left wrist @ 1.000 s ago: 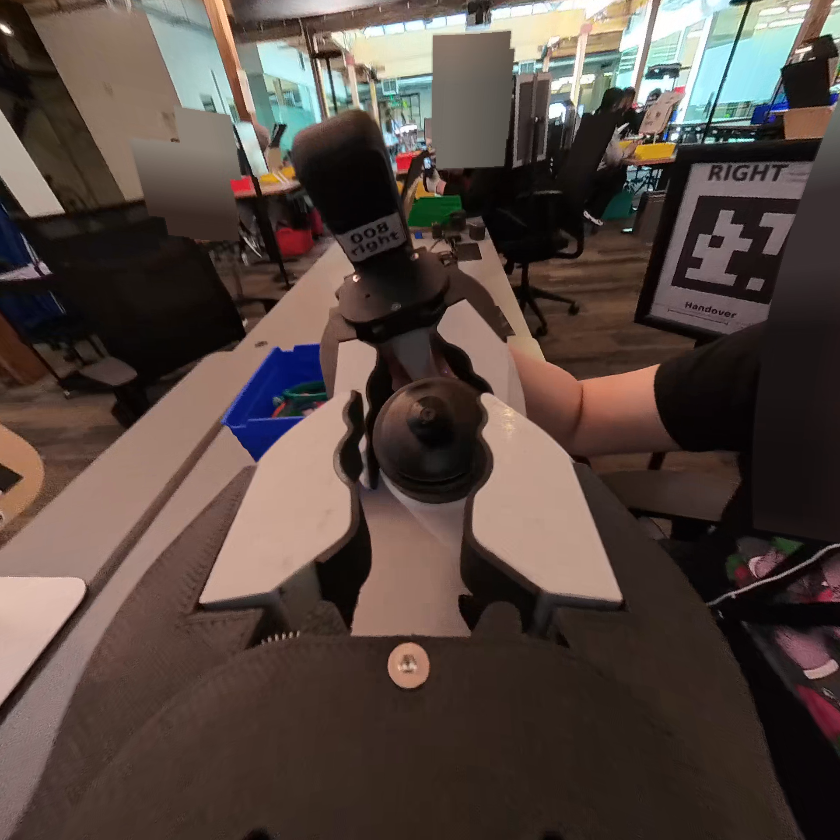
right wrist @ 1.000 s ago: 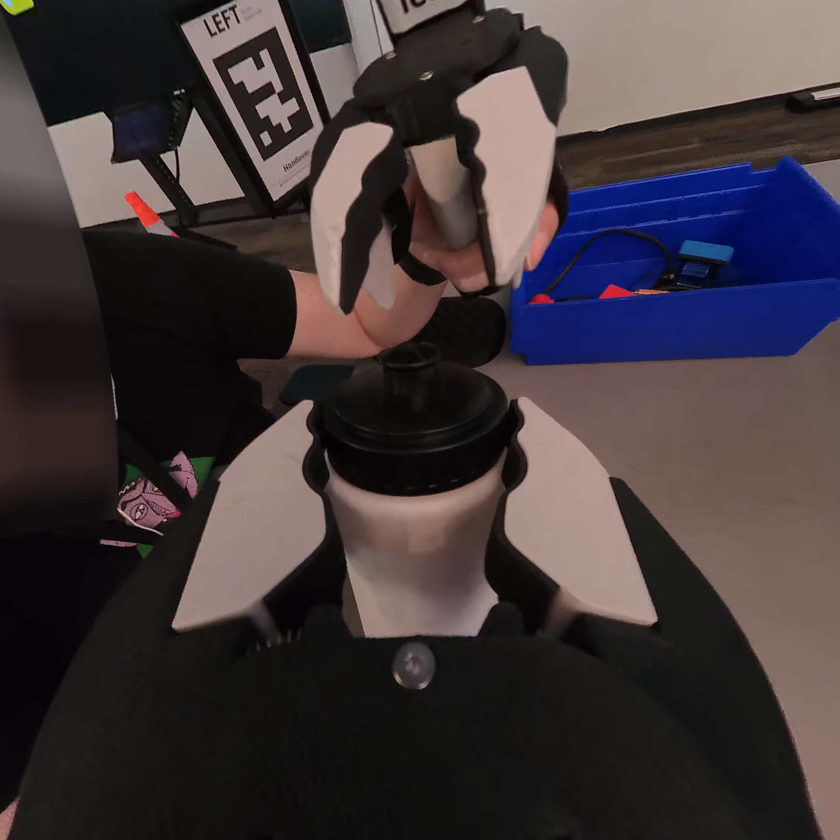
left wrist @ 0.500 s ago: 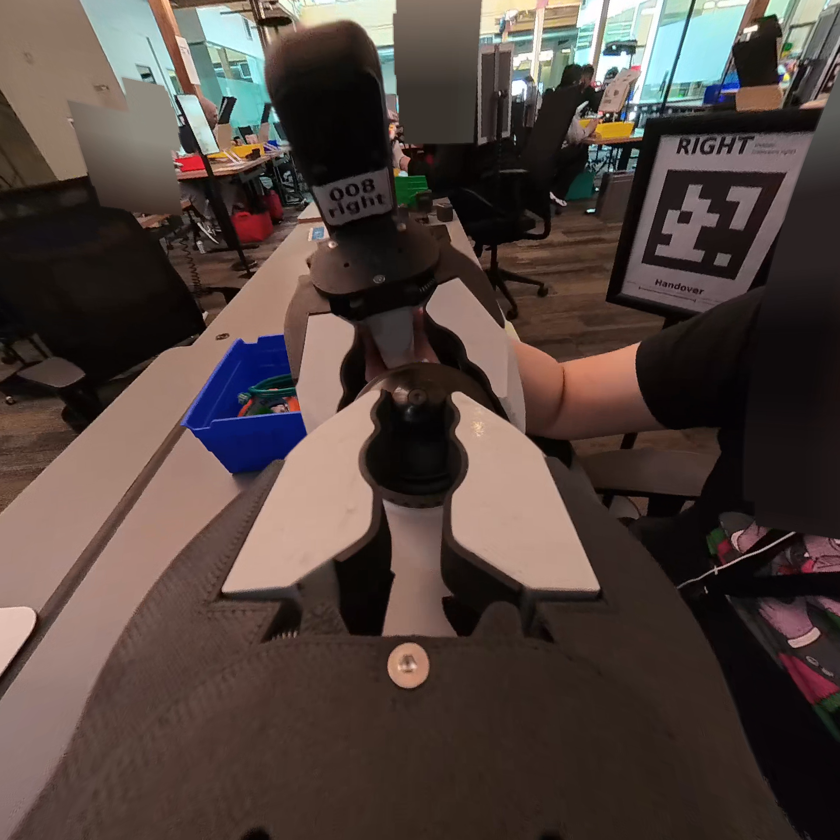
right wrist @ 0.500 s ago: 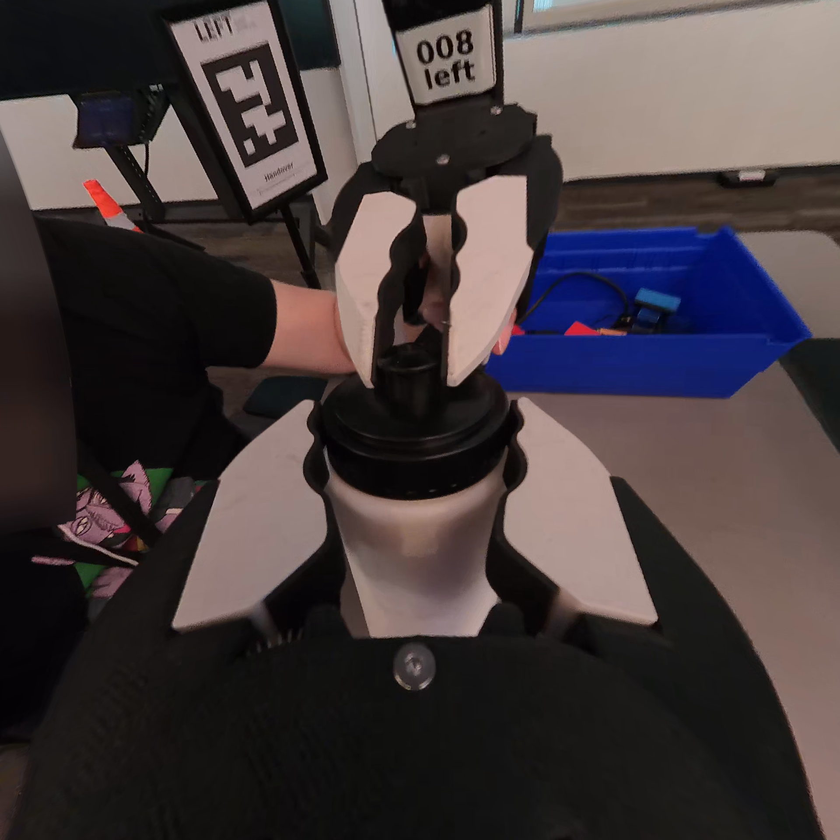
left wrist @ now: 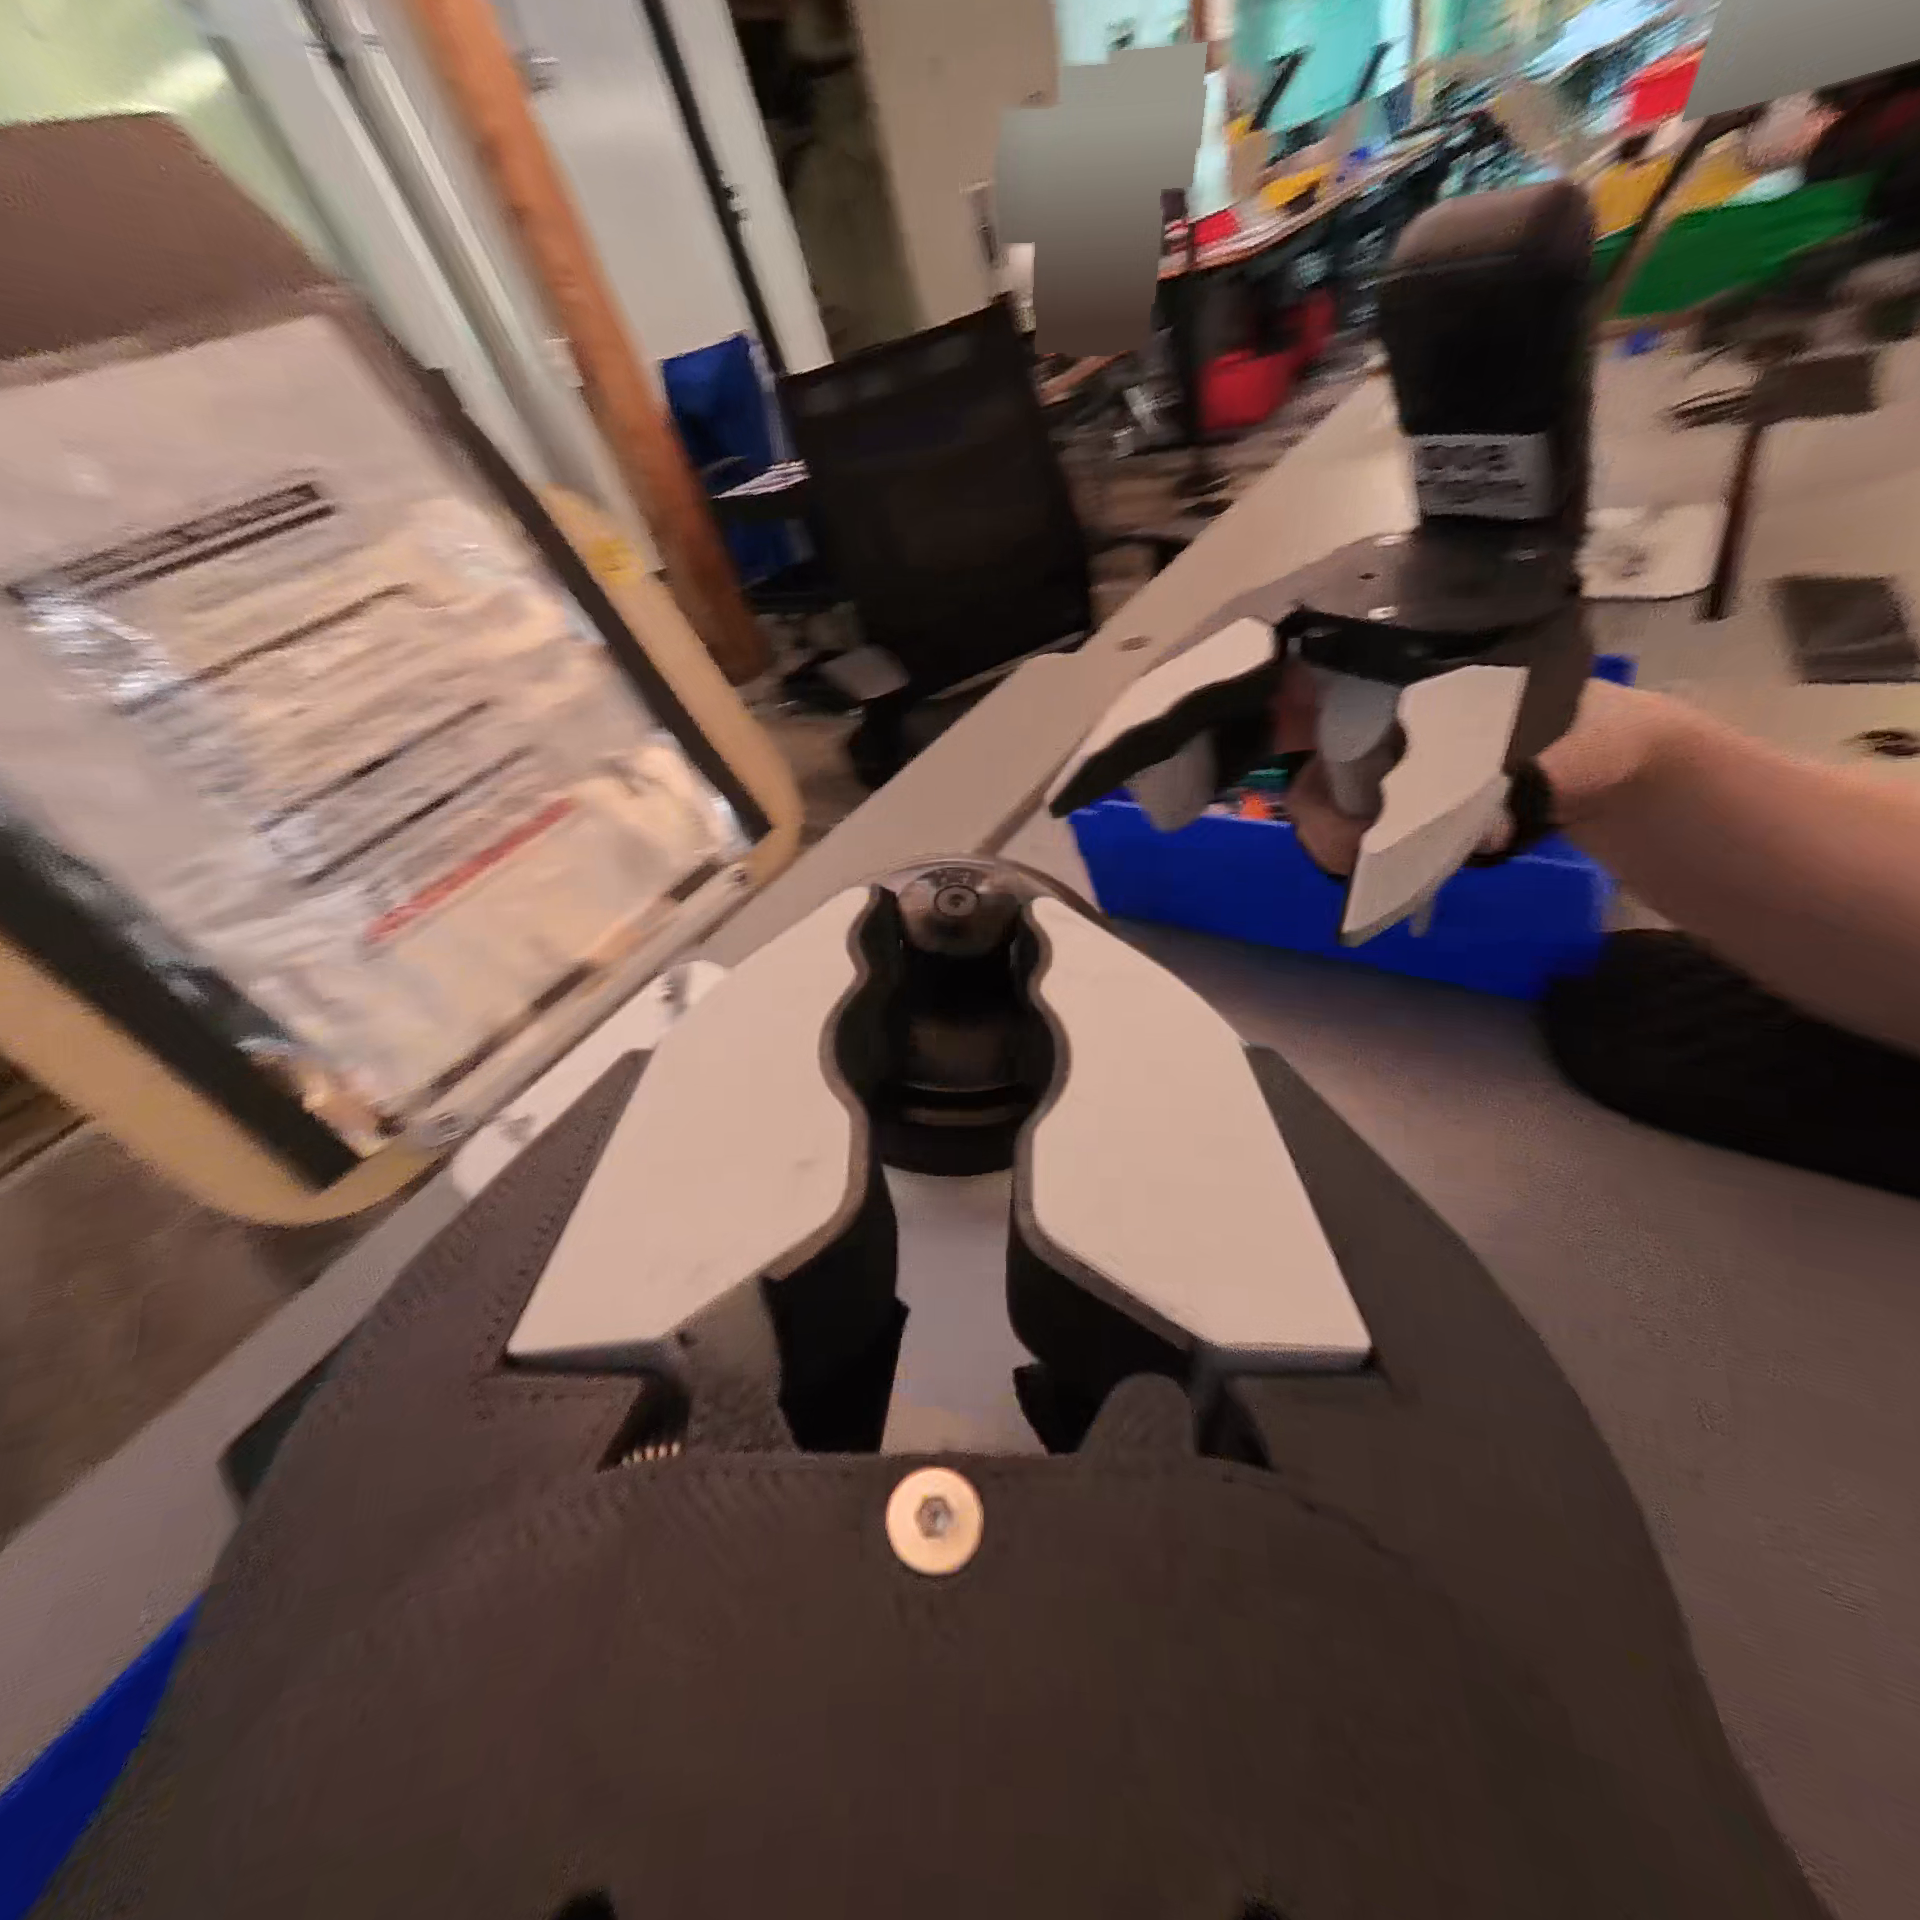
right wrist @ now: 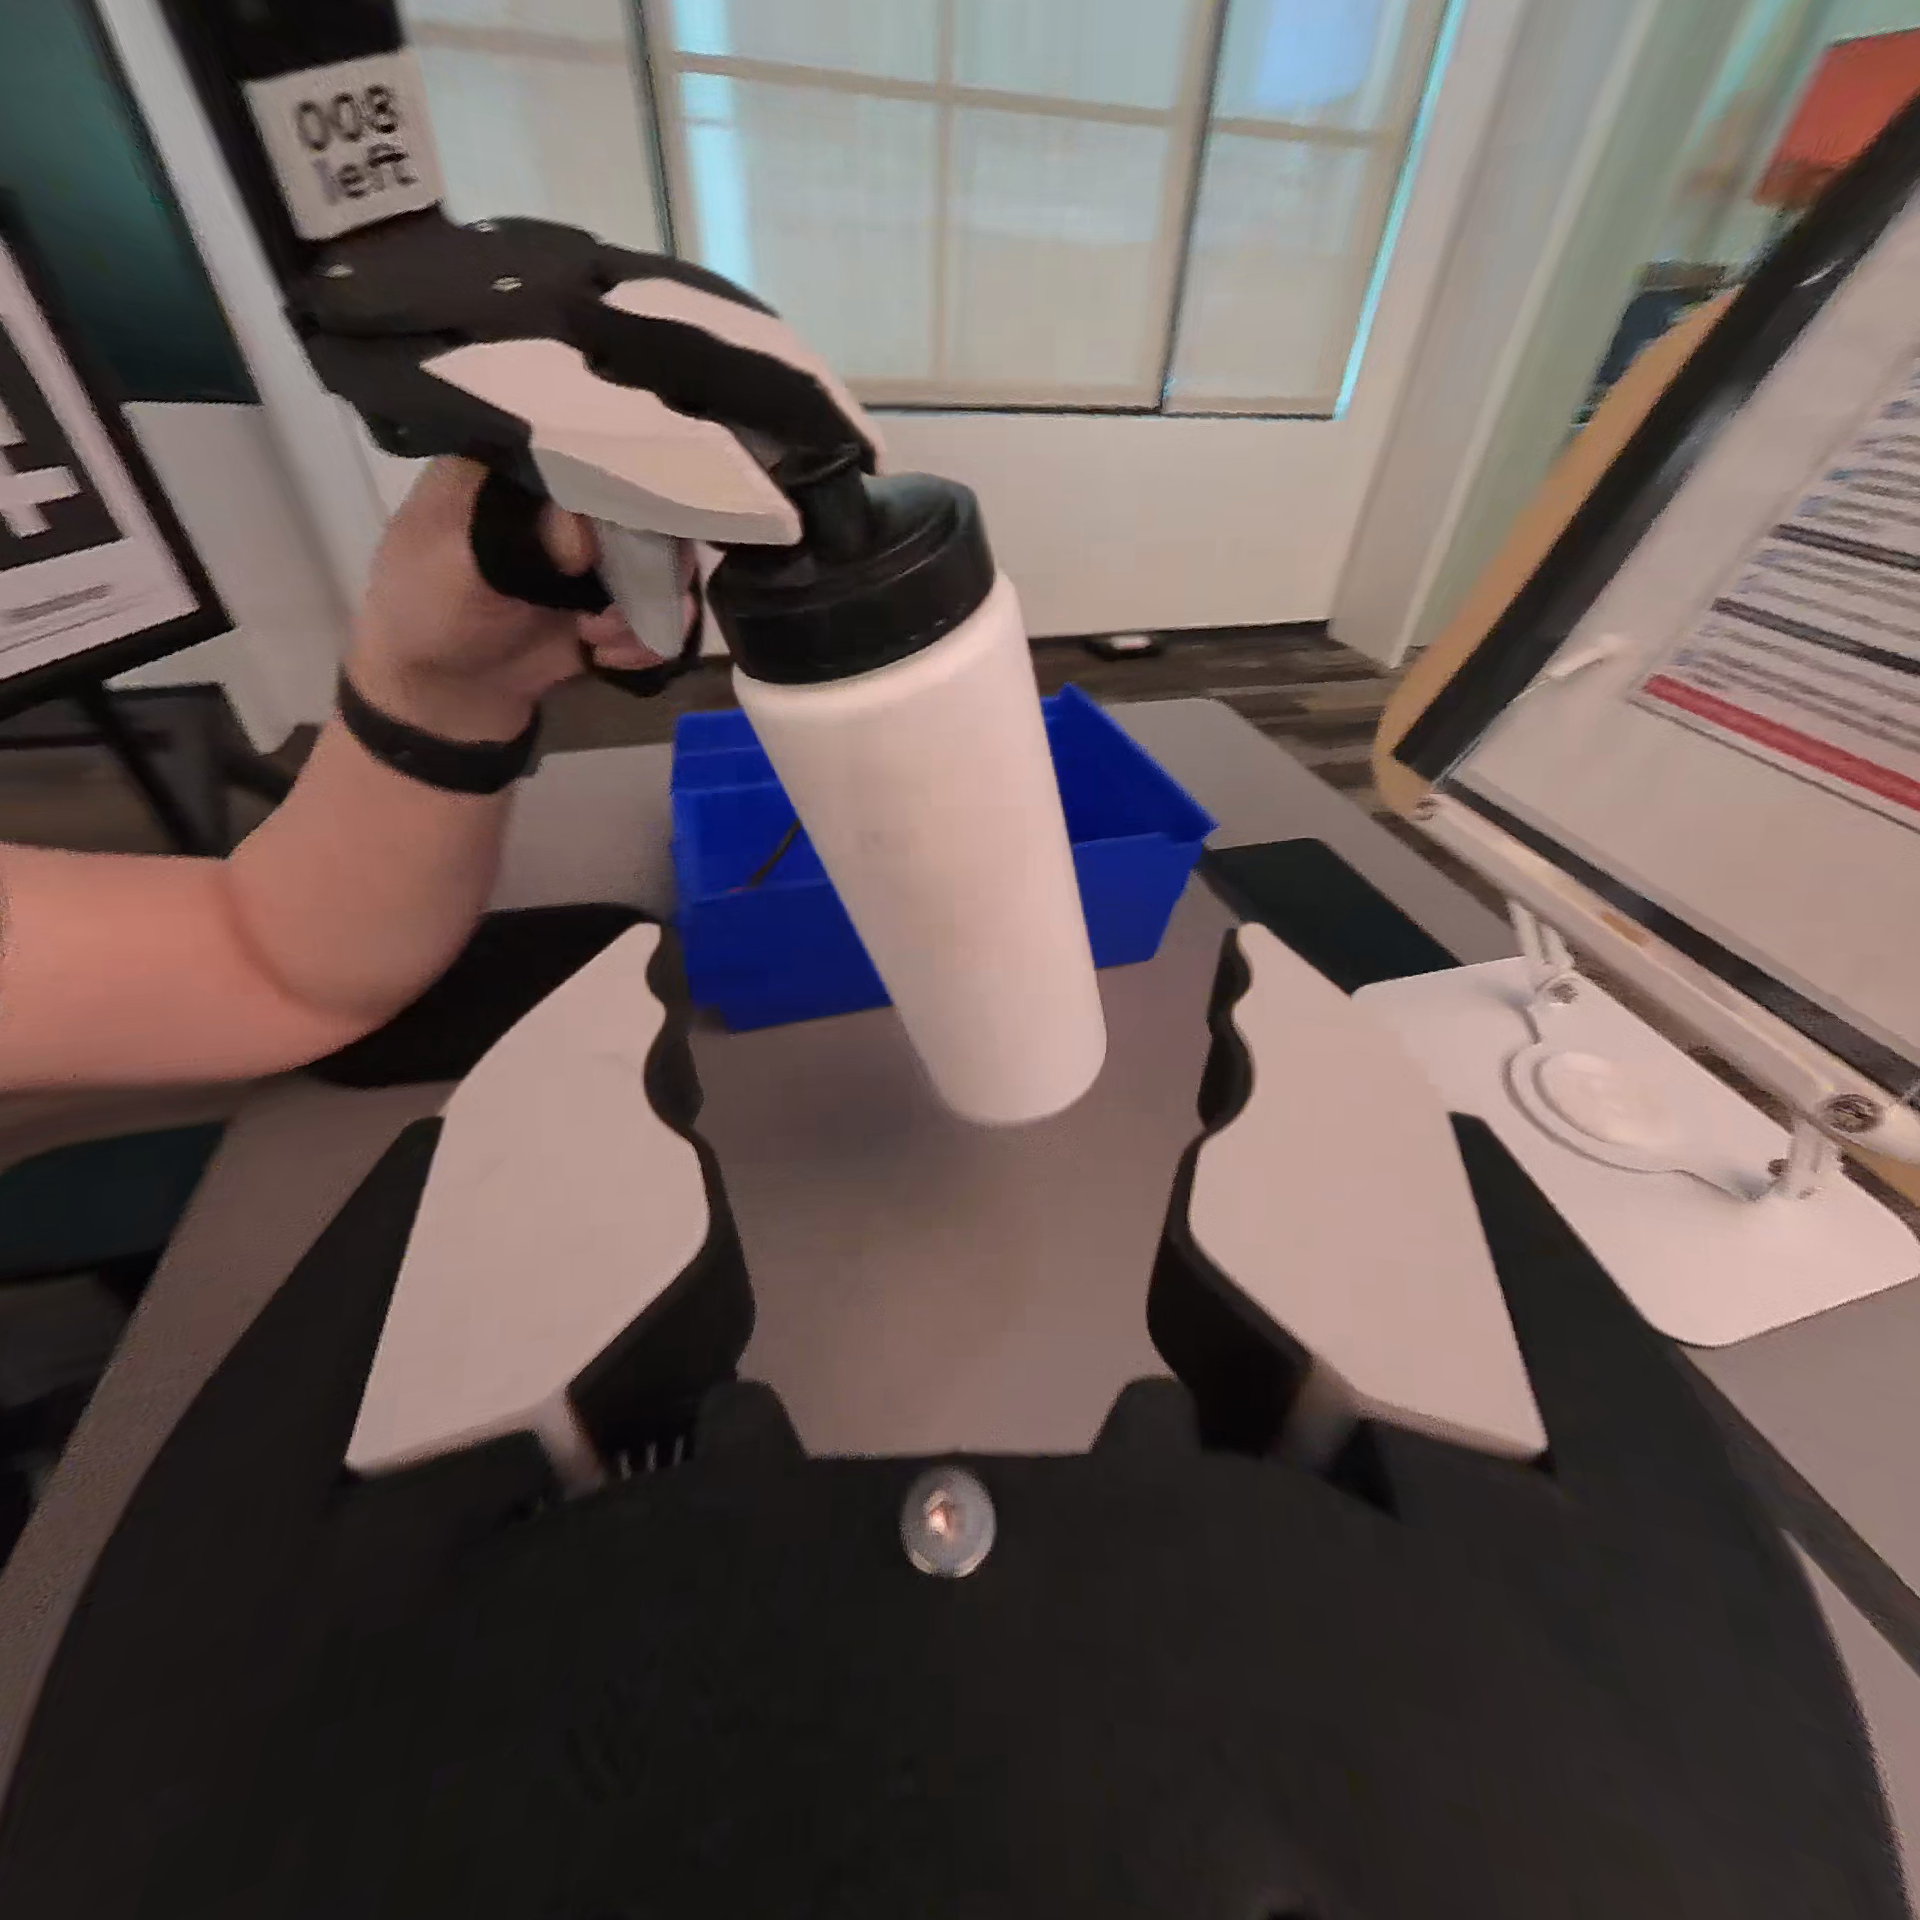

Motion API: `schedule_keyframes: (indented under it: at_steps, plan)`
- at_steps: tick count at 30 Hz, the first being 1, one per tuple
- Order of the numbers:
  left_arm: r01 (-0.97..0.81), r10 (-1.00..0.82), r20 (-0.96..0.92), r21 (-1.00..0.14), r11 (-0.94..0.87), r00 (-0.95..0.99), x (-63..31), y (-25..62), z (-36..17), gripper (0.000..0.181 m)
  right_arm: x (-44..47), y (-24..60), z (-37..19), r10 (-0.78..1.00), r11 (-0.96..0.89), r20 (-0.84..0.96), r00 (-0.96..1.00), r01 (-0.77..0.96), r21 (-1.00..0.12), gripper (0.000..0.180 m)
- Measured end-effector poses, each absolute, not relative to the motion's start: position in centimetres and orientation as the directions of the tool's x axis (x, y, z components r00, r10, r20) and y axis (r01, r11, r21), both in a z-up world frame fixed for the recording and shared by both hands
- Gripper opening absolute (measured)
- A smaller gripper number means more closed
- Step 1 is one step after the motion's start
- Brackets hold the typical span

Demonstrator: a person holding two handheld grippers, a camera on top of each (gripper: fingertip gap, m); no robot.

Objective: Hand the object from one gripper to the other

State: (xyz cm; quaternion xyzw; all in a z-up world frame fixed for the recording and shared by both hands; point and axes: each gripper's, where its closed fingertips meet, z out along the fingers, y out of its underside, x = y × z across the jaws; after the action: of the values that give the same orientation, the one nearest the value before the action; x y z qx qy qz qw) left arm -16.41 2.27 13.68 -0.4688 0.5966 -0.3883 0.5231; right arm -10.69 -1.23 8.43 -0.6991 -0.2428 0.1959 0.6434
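Your left tool grips the bottle by its half-hidden spout; your right tool gapes empty before the blue bin.

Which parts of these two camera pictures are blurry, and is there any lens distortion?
Left wrist view: the framed white paper sign and background office smear with motion blur; the left tongs on the black bottle spout stay fairly sharp. Right wrist view: the white bottle with black cap is slightly soft, the open right tongs clearer. Both views bow straight edges, as wide-angle lenses do.
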Motion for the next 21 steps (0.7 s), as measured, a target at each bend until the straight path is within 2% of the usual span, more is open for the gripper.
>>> schedule_keyframes:
  at_steps: [3, 6, 10, 17, 19, 21]
  plan:
    - [-0.183, -0.947, -0.31, -0.939, 0.291, 0.083, -16.8, 3.8, 13.9, 0.021, -11.3, 0.0, 8.3, 0.529, -0.008, 0.047, 0.847, 0.06, -0.998, 0.099]
    - [-0.185, -0.952, -0.293, -0.944, 0.272, 0.094, -16.5, 3.9, 13.7, 0.021, -12.5, 1.1, 7.5, 0.454, 0.048, 0.087, 0.887, 0.073, -0.996, 0.102]
    - [-0.203, -0.96, -0.273, -0.946, 0.254, 0.067, -15.2, 2.9, 12.6, 0.021, -14.5, 2.3, 5.1, 0.375, 0.089, 0.086, 0.923, 0.056, -0.994, 0.104]
    - [-0.218, -0.961, -0.273, -0.936, 0.277, -0.051, -13.0, -1.0, 10.8, 0.021, -14.8, 2.9, 3.2, 0.335, 0.083, -0.025, 0.942, -0.055, -0.995, 0.108]
    - [-0.184, -0.958, -0.274, -0.94, 0.286, -0.087, -13.0, -2.1, 11.1, 0.021, -14.5, 2.5, 3.4, 0.373, 0.078, -0.038, 0.927, -0.073, -0.994, 0.091]
    - [-0.094, -0.939, -0.342, -0.934, 0.344, -0.04, -13.5, -2.0, 12.9, 0.022, -14.4, 2.2, 4.3, 0.391, 0.071, -0.002, 0.921, -0.032, -0.997, 0.09]
